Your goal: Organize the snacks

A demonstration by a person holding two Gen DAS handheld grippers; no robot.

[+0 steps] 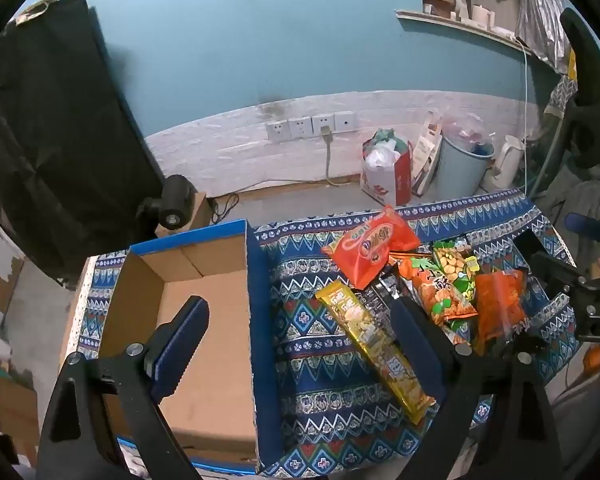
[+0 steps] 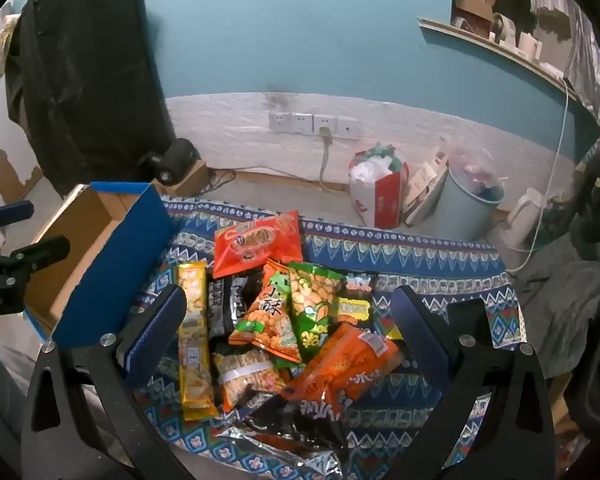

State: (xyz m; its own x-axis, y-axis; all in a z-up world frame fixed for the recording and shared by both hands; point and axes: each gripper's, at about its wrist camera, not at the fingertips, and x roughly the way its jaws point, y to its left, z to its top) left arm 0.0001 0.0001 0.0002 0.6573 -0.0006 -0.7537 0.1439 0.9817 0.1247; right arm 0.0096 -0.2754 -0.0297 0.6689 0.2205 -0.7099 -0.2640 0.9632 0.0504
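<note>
My left gripper [image 1: 300, 340] is spread wide and holds nothing; it is angled downward over the patterned cloth [image 1: 324, 364]. Its left finger [image 1: 182, 344] hangs above the floor of the open cardboard box [image 1: 204, 320], and the box's blue side wall [image 1: 258, 320] runs between the two fingers. The long yellow snack bar [image 1: 374, 350] lies on the cloth just inside my right finger [image 1: 416, 344], close to the pad but apart from it. The rest of the snack pile sits ahead and to the right of this gripper, with the red packet [image 1: 370, 250] farthest forward. My right gripper [image 2: 292, 332] is also fully spread and empty, angled down directly over the pile. Between its fingers lie the orange triangular packet [image 2: 270, 316], the green pea packet [image 2: 314, 304] and the orange bag [image 2: 344, 364]. The same yellow bar [image 2: 194, 340] lies just beside its left finger [image 2: 156, 332]. A black packet [image 2: 232, 304] lies partly under the others, and a crumpled foil wrapper [image 2: 296, 428] lies nearest the camera. The red packet [image 2: 258, 242] lies ahead of the fingertips. The box [image 2: 100, 240] stands to the left of this gripper.
</note>
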